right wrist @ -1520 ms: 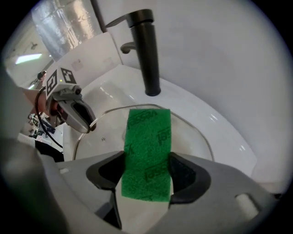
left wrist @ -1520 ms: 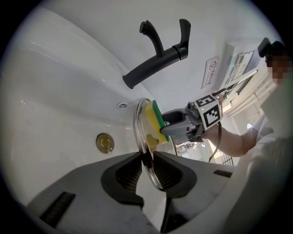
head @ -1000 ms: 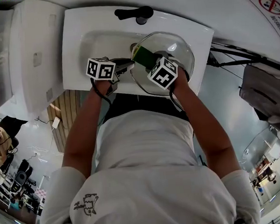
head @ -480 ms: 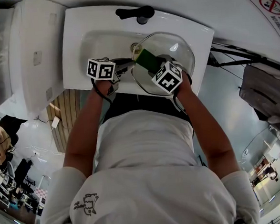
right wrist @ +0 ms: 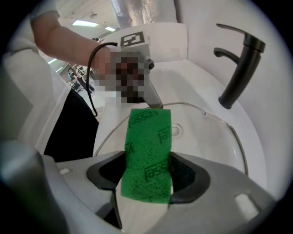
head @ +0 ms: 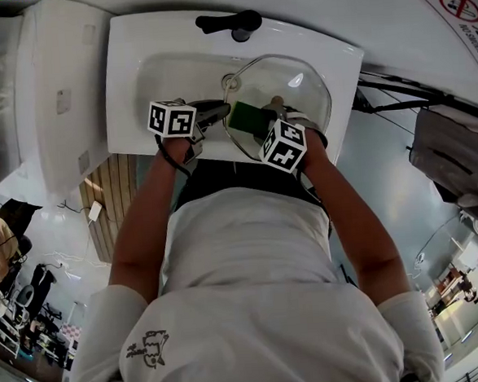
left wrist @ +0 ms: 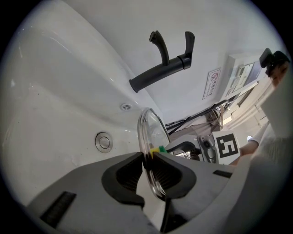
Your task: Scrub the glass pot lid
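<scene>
Two grips: left gripper (left wrist: 147,159) pinches lid (left wrist: 154,129) rim, right gripper (right wrist: 146,167) clamps sponge (right wrist: 149,130), seemingly on glass.

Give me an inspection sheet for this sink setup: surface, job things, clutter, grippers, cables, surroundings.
Surface: white sink, basin looks clean.
Job's things: glass lid held on edge over the basin; green sponge appears to lie against the glass.
Clutter: nothing seen.
Grippers: left gripper fingers clamped on the lid's rim; right gripper fingers clamped on the sponge.
Cables: black cables run right of the sink, apart from the lid.
Surroundings: black faucet behind the basin; sign on the wall at far right.
</scene>
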The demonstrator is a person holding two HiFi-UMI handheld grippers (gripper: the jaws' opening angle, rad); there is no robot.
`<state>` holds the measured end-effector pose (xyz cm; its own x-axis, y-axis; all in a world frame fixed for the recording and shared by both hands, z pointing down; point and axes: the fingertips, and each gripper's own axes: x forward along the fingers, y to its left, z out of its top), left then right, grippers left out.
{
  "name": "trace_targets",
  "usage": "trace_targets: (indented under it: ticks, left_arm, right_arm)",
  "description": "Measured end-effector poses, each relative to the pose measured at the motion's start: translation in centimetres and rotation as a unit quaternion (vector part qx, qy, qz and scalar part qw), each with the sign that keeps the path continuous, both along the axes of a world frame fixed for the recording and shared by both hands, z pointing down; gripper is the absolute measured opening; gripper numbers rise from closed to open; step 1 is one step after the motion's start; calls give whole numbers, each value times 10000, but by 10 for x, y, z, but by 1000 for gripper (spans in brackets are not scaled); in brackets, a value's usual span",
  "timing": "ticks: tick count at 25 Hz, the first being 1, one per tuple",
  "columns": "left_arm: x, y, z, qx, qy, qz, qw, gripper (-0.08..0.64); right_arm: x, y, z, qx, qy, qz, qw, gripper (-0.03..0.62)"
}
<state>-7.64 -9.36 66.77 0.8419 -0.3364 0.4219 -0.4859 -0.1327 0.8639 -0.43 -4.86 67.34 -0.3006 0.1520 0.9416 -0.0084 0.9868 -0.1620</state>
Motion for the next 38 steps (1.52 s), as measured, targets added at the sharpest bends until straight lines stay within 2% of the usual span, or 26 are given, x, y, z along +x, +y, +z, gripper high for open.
trace_targets:
  ticks: [4,9,12,15,19,22,24,28,32,35,38]
  left_arm:
    - [0,0,0,17,-9,38,10000,72]
    - [0,0,-1,26,-53,108,9999,72]
    - [0,0,-1,30,-21,111,9999,72]
    - [1,0,-1,38,-37,183,9998,73]
    - [8,5,0,14,-73,359,9993,77]
    - [7,5,1,5,-70,323,9995,77]
    - [5,3,0,-13,-62,355,9994,75]
    - [6,3,0,-36,-90,522,9986,77]
    - [6,2,0,-41,-111,500,9987,77]
    - [7,2,1,-30,-151,551,9984,76]
    - [7,2,0,13,-196,613,9979,78]
  right_arm:
    - [8,20,-2,-198,-5,-505,9985,288]
    - [34,43,-6,-690,65,-955,9930,288]
    - [57,56,-8,-927,261,-1293,9869,287]
    - [78,62,-8,-972,530,-1629,9804,287]
    - [97,57,-10,-1060,871,-1769,9746,287]
    - [94,47,-19,-1163,873,-1557,9770,288]
    - [89,30,-21,-955,843,-1401,9819,288]
    - [53,-16,-19,-117,644,-1074,9921,290]
    - [5,-63,-16,620,456,-757,9942,291]
    - [-9,-75,-3,855,498,-944,9906,290]
    - [-7,-78,8,864,586,-1090,9885,290]
